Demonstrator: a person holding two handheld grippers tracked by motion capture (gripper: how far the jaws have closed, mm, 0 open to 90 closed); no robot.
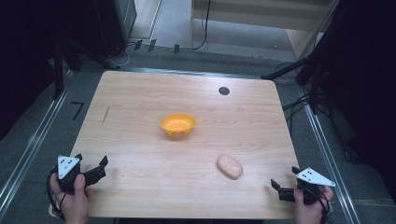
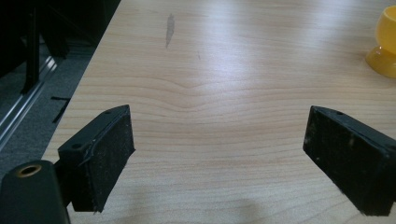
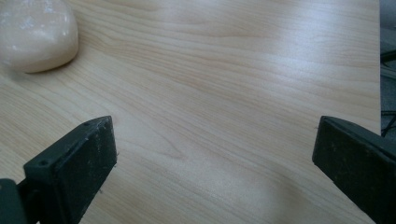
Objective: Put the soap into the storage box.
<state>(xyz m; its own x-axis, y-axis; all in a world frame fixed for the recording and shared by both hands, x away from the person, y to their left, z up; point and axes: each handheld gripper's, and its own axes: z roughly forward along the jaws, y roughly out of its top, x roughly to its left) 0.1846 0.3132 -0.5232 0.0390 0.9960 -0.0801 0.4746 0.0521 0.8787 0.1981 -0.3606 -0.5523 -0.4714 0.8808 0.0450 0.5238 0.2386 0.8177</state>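
The pale oval lump (image 1: 229,166) is found lying flat on the table (image 1: 140,196), on the near-right side of the orange bowl (image 1: 177,125), its long axis angled toward the near-right corner. The right gripper (image 1: 279,189), spread wide and empty, is the nearer one. The left gripper (image 1: 95,169), likewise wide, is held well apart. Bare wood lies between; the near edge is close.

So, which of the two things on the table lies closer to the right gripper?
The pale pink oval lump; the orange bowl sits farther off, mid-table.
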